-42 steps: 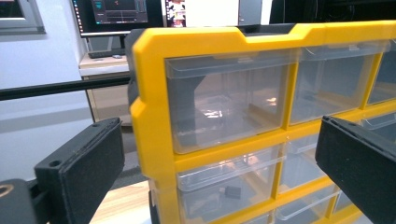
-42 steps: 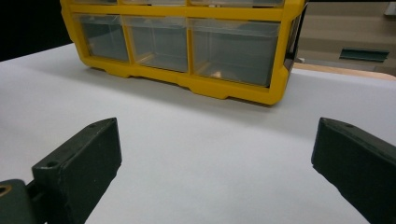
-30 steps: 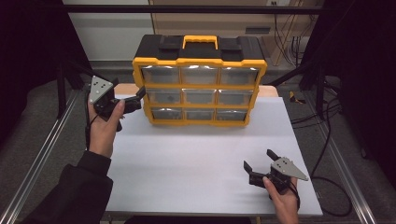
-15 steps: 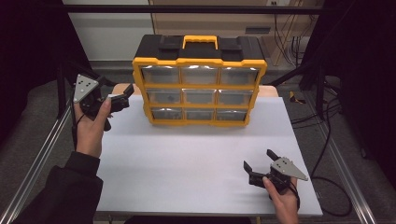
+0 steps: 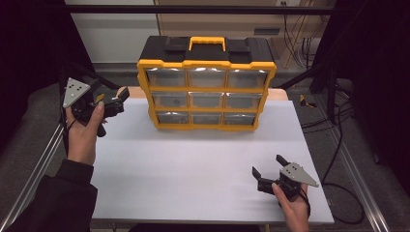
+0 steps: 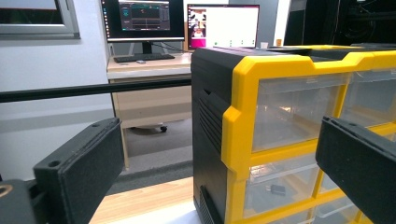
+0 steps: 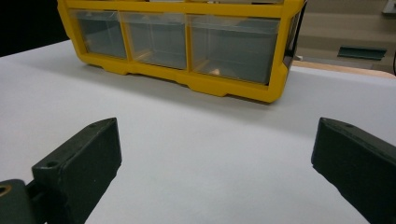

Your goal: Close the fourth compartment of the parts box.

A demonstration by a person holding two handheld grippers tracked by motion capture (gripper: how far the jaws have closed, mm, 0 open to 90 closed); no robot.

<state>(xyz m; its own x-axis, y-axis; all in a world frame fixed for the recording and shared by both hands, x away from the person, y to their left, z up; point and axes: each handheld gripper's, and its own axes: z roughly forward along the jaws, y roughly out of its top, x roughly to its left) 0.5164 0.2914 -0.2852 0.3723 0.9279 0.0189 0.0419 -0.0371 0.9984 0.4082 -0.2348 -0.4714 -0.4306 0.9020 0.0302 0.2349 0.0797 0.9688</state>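
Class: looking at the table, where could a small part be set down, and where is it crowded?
The white tabletop lies bare between the drawer organizer and the near edge, left of the right hand-held gripper. It is crowded between the left hand-held gripper and the organizer's side.

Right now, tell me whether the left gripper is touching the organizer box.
Apart. The high view shows the left gripper short of the organizer box, with floor and table edge between them; its jaws stand open, holding nothing.
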